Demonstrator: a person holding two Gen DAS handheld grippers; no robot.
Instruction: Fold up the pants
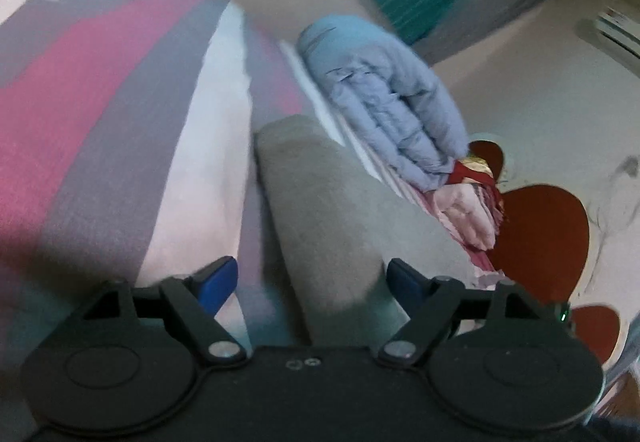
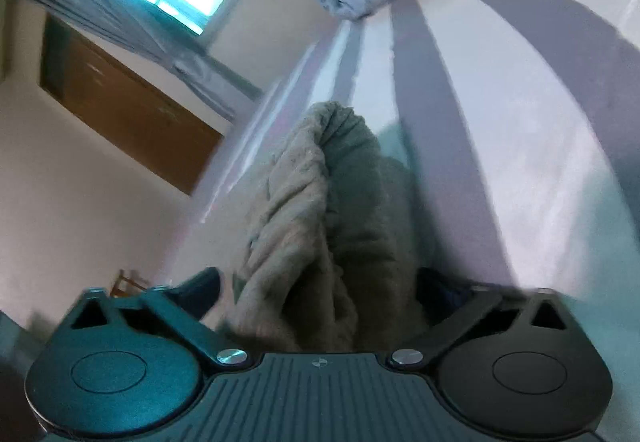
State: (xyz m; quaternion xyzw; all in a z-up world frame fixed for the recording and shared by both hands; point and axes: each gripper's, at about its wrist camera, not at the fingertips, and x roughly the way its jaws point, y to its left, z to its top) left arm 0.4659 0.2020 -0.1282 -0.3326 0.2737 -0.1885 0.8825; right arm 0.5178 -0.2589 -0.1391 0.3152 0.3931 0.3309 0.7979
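Grey-beige pants (image 1: 320, 218) lie bunched on a striped bed (image 1: 120, 130), stretching straight ahead of both grippers. The left gripper (image 1: 312, 282) is spread open around the cloth, its pads apart from it. The right gripper (image 2: 320, 290) gapes wide, with crumpled folds (image 2: 316, 226) between its fingers. Closing here could pinch several layers together, dragging the fold askew toward the folded blue garment (image 1: 384, 98) beyond.

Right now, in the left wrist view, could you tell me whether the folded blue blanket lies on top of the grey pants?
No, the blue blanket lies beyond the grey pants, apart from them.
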